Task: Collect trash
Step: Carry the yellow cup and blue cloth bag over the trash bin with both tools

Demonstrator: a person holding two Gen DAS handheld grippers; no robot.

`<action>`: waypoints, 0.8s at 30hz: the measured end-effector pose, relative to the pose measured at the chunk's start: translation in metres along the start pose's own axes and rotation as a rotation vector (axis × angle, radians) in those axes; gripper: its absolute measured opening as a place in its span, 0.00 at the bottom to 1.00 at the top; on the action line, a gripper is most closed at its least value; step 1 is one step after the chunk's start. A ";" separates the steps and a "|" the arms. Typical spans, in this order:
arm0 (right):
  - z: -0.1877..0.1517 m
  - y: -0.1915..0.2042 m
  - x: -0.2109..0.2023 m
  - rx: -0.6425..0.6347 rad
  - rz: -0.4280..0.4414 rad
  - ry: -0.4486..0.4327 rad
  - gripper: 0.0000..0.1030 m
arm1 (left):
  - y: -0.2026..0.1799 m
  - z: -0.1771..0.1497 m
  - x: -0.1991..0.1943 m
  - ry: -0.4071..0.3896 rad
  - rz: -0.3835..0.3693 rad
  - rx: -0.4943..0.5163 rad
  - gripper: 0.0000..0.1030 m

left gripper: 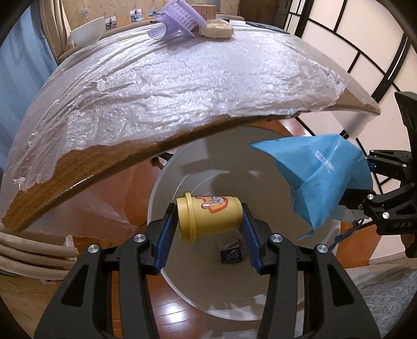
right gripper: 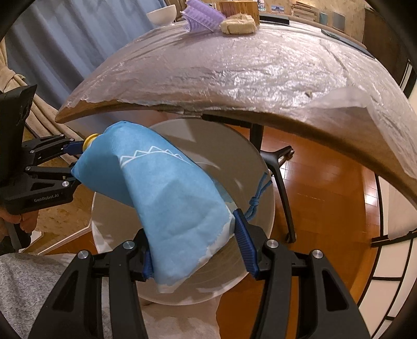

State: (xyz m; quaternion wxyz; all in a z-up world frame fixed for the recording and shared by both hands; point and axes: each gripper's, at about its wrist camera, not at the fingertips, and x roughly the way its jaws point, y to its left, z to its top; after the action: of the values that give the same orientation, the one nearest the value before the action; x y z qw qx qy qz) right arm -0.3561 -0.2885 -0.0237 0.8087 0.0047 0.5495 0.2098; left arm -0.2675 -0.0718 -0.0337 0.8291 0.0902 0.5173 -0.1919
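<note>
Left gripper clamps a yellow cup; right gripper grips a blue bag, both above the bin.

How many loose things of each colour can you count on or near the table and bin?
Yellow: 1, cup
Blue: 1, bag
Purple: 1, basket
White: 1, bowl
Beige: 1, sponge
Total: 5

We look steeply down along each gripper's fingers, close above the bin mouth, beside the table edge. Both views share the bin, table and the other gripper at the frame's side.
</note>
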 end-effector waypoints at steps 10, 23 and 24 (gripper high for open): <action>0.000 0.001 0.017 0.008 -0.003 0.017 0.50 | -0.003 -0.004 0.015 0.022 0.005 0.007 0.48; 0.000 0.004 0.039 0.024 -0.012 0.038 0.50 | -0.005 -0.002 0.038 0.052 0.006 0.021 0.48; 0.001 0.003 0.041 0.027 -0.013 0.041 0.50 | -0.005 -0.002 0.039 0.054 0.006 0.022 0.48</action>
State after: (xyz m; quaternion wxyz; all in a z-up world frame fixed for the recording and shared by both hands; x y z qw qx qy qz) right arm -0.3440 -0.2715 -0.0586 0.7985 0.0080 0.5687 0.1972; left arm -0.2558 -0.0846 -0.0691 0.8143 0.1063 0.5372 -0.1925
